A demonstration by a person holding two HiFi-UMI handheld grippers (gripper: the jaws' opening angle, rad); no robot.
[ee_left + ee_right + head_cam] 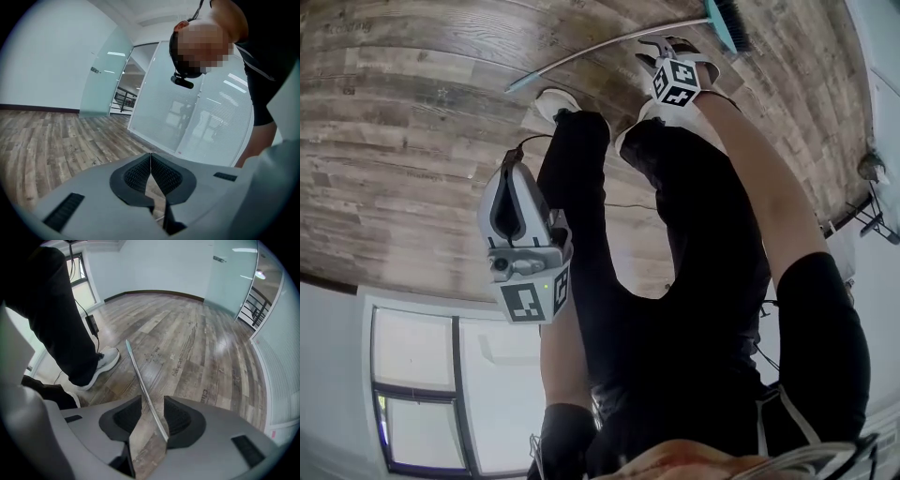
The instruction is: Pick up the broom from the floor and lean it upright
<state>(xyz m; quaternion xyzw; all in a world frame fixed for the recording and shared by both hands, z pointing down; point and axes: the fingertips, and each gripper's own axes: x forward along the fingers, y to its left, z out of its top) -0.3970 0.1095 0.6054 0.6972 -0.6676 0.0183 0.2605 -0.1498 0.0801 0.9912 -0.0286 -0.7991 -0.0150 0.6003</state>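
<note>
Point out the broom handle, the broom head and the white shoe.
broom handle [139, 380]: right gripper view, mid-shaft.
broom head [727, 23]: head view, teal block.
white shoe [102, 365]: right gripper view, its side.

No legible words, brand names or numbers anywhere. Marker cube [534, 300] on left hand-held gripper [508, 167] and marker cube [677, 82] on right hand-held gripper [661, 45] show black-and-white square patterns only, no letters. Floor [197, 343] planks carry faint letter-like dark marks, too smeared to read. Small red sticker [178, 153] at foot of glass partition [201, 126], print too small to read.
</note>
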